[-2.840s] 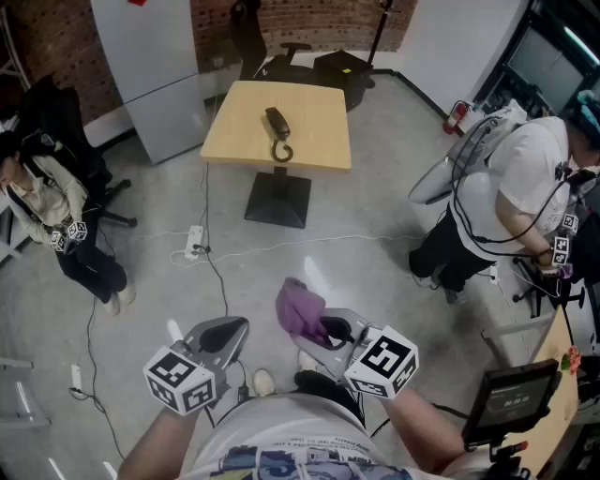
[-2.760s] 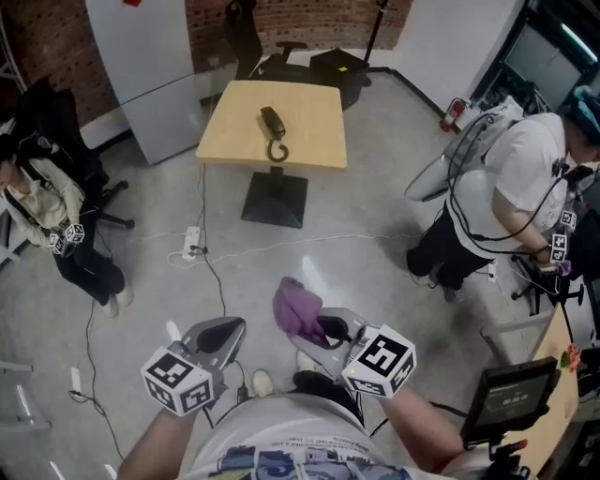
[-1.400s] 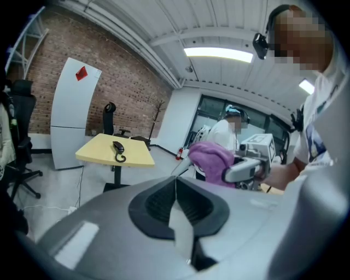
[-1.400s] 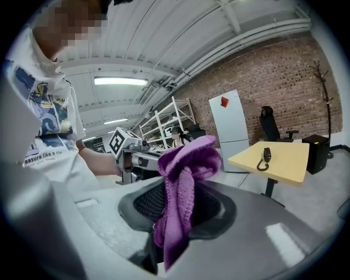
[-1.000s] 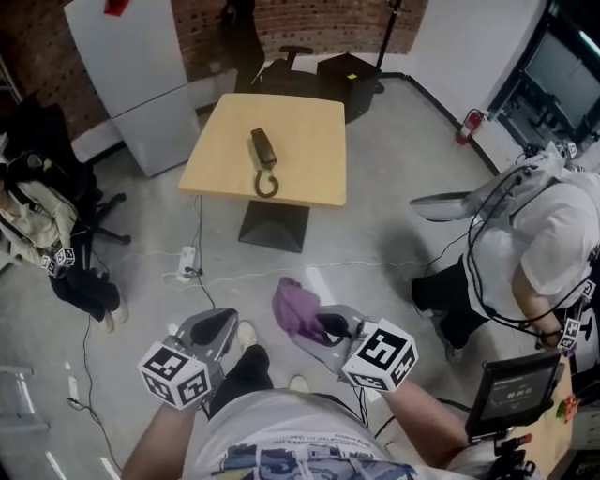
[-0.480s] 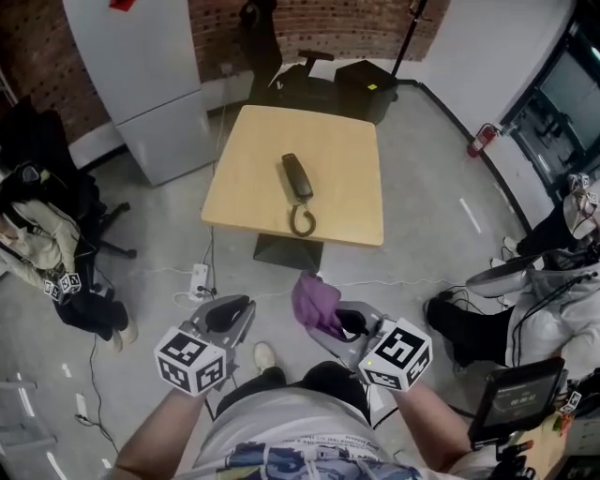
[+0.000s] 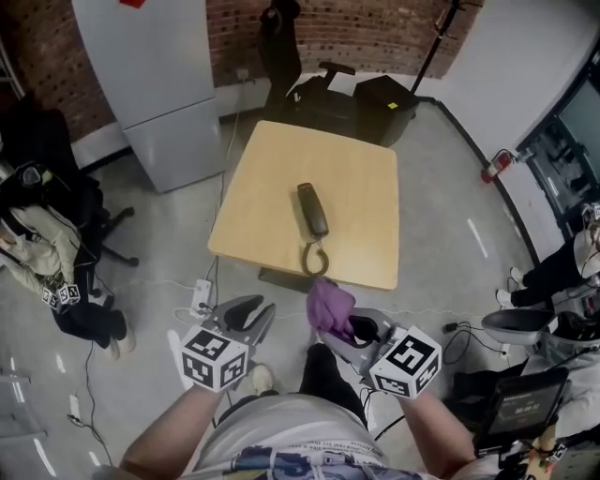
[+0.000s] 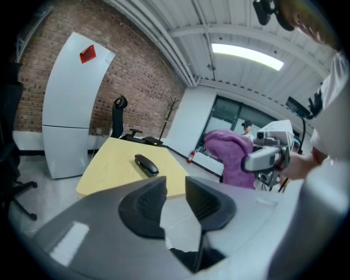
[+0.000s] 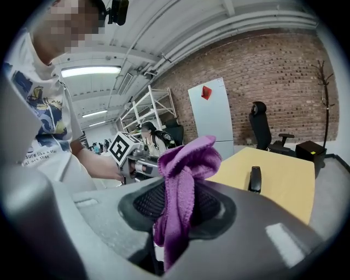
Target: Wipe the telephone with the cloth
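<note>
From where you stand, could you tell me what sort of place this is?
Probably an office space used as a lab: a brick wall, black office chairs, and a power strip lying on a bare concrete floor.

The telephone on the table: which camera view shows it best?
The head view: it shows the whole telephone from above, with nothing in front of it. Both gripper views show it only small, far off and side-on.
</note>
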A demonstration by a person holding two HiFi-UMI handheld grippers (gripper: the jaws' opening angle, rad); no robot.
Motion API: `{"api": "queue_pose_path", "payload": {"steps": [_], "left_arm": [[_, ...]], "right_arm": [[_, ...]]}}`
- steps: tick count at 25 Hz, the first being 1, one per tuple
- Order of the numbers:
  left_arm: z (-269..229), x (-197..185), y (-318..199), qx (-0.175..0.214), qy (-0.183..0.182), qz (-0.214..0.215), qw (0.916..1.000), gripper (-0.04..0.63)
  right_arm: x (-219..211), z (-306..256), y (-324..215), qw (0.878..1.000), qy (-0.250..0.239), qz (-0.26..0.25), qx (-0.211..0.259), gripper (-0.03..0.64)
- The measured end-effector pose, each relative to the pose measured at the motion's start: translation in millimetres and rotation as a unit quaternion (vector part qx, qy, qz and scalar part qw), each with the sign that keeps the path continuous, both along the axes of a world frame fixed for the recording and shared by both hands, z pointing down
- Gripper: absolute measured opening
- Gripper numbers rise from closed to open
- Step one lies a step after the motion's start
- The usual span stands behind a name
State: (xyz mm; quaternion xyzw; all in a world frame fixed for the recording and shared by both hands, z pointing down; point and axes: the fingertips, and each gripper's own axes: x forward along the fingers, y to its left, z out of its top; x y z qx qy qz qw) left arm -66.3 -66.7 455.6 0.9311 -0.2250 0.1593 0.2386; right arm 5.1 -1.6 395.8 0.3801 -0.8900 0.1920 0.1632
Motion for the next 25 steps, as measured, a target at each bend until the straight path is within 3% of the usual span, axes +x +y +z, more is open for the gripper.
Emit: {"api": "queue_pose_path", "payload": {"steps": [11,18,25], "left_arm": [[46.0,97.4,-96.1,-0.018,-0.048,-0.089,0.9947,0.142],[96.3,154.5,-159.5,-0.031,-0.108,-0.166,0.9798,0.210],[138.8,183.3,-202.0,-0.062,-0.143,-0.218,0.9635,0.263]], "right_arm": [[96.2,13.5,-93.8,0.998,0.005,-0.067,-0.009,0.109],[164.0,22.2,-135.5,0.996,0.005,-0.079,-0.029,0.109],[195.5,32.4,-150.6,0.995,0.004,-0.082,-0.053,0.109]]}}
